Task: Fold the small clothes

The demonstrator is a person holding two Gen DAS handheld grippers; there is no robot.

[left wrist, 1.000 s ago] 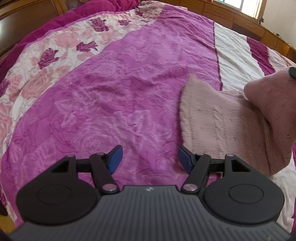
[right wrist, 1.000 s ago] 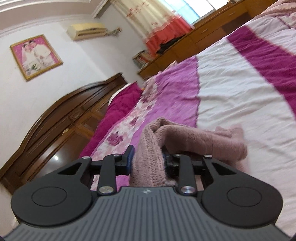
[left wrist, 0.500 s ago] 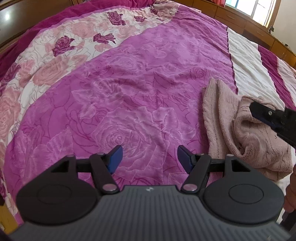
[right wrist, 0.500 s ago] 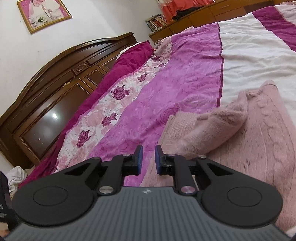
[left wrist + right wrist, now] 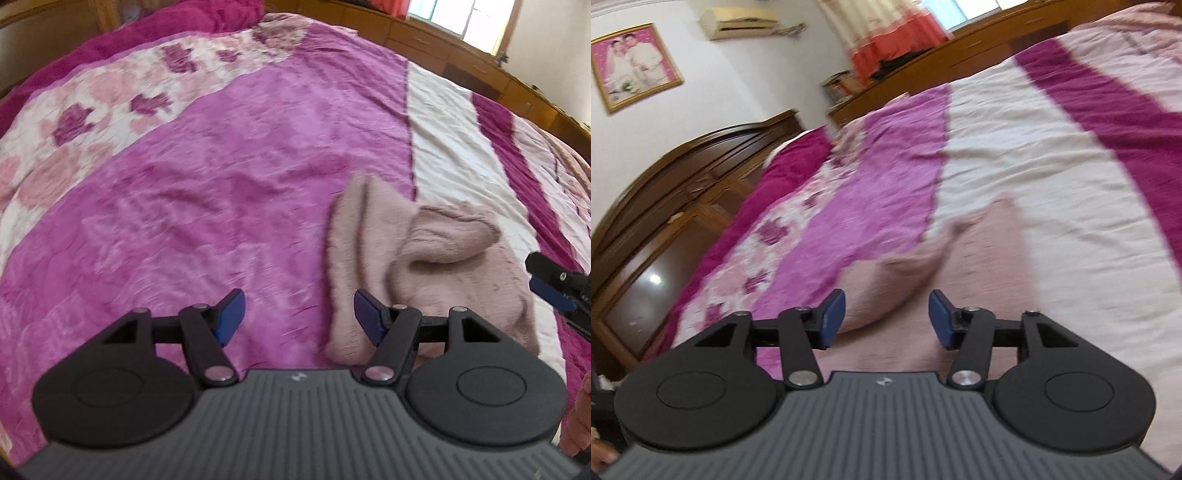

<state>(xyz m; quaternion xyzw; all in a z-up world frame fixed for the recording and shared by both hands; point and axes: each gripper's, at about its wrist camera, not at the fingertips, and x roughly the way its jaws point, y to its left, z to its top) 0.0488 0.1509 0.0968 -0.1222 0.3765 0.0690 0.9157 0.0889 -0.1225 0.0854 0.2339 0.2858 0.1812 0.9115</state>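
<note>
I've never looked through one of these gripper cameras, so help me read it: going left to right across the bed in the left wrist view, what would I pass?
Floral band of the bedspread → purple rose-patterned band → pink knitted garment → tip of the right gripper at the right edge.

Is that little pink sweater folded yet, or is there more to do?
Partly. The pink sweater lies on the bedspread with one part already turned over onto itself, though lumpy. Nothing is in hand: the left hand-held gripper and right hand-held gripper are both open. Smoothing and further folds look left.
</note>
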